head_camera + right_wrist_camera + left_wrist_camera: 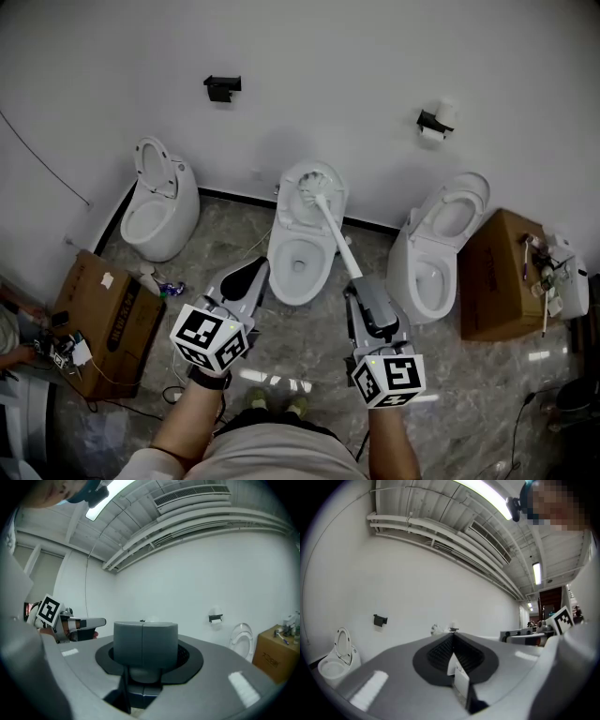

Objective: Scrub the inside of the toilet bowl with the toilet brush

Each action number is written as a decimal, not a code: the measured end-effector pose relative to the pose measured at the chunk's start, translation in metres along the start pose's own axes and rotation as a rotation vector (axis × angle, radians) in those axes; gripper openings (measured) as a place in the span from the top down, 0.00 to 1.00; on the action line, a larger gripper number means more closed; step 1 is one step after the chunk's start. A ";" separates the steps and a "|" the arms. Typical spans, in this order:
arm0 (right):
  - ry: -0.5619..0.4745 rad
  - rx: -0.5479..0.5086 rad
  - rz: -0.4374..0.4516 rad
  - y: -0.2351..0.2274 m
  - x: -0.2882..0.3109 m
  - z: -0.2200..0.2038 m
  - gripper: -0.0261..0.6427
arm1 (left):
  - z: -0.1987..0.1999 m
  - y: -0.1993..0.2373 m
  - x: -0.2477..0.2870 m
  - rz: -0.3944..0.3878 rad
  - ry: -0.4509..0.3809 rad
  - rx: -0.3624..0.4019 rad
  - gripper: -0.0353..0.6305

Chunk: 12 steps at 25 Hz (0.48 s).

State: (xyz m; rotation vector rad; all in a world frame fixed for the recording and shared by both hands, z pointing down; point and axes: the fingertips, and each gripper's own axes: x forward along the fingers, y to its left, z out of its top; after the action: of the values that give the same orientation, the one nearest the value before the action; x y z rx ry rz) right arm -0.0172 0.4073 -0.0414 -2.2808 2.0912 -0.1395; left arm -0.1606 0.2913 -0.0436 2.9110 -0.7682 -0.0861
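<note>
Our left gripper (pixel 246 274) hangs near the middle toilet bowl (pixel 279 246), jaws pressed together on nothing. Our right gripper (pixel 357 285) pinches the toilet brush (pixel 334 232) by its handle, and the bristles sit by the raised lid (pixel 332 174), above the bowl.

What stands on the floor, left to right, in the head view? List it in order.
Left cardboard box → left toilet → middle toilet → right toilet → right cardboard box.
</note>
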 end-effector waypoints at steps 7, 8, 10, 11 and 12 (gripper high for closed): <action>-0.001 0.004 -0.003 -0.003 -0.003 -0.002 0.72 | 0.001 0.003 -0.004 0.013 -0.004 0.007 0.94; 0.000 0.004 -0.002 -0.003 -0.005 -0.002 0.72 | 0.001 0.002 -0.005 0.015 -0.005 0.010 0.94; 0.002 0.005 0.003 -0.006 -0.007 -0.003 0.72 | 0.001 0.000 -0.005 0.020 -0.008 0.015 0.94; 0.002 0.006 0.005 -0.007 -0.008 -0.003 0.72 | 0.002 -0.002 -0.005 0.022 -0.008 0.018 0.94; 0.002 0.007 0.006 -0.009 -0.009 -0.003 0.72 | 0.002 -0.004 -0.003 0.024 -0.008 0.020 0.94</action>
State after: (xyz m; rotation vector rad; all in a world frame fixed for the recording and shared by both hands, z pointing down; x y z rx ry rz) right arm -0.0090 0.4175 -0.0382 -2.2713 2.0948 -0.1485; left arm -0.1619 0.2961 -0.0463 2.9212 -0.8093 -0.0878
